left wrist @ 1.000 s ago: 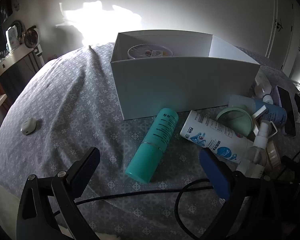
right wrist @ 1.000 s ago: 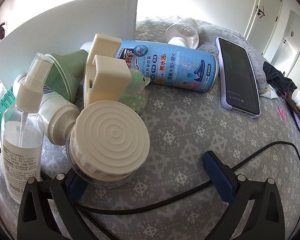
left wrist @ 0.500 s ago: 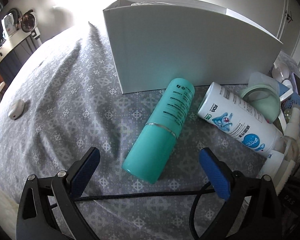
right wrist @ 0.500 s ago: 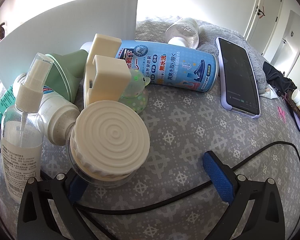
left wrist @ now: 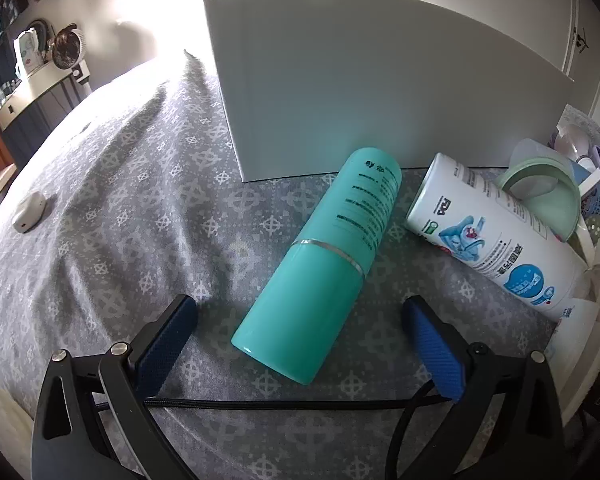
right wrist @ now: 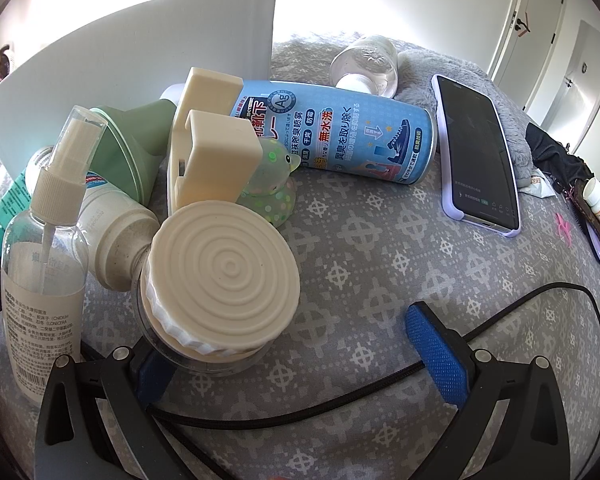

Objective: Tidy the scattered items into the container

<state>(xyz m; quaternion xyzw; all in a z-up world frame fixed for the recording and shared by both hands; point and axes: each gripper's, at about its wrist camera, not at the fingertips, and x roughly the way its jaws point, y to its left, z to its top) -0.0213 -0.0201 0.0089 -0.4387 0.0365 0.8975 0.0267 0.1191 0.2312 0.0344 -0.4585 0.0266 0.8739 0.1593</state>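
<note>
A teal bottle (left wrist: 324, 264) lies on the grey patterned bed cover in front of the white box (left wrist: 360, 92). My left gripper (left wrist: 300, 344) is open, its blue pads (left wrist: 432, 356) either side of the bottle's near end, not touching. A white can (left wrist: 492, 236) and a green funnel (left wrist: 548, 196) lie to its right. My right gripper (right wrist: 288, 356) is open; a jar with a cream ribbed lid (right wrist: 224, 276) stands by its left finger. A clear spray bottle (right wrist: 40, 264), a cream clip (right wrist: 208, 156), a green toy (right wrist: 270, 188) and a blue spray can (right wrist: 340, 136) lie beyond.
A phone in a lilac case (right wrist: 480, 152) and a clear bottle (right wrist: 366, 64) lie at the right of the pile. A small white device (left wrist: 30, 212) lies far left on the bed. Black cables (right wrist: 500, 320) cross in front of both grippers.
My left gripper has moved forward and down to the teal bottle, which now lies between its fingers. The right gripper and its pile have not moved.
</note>
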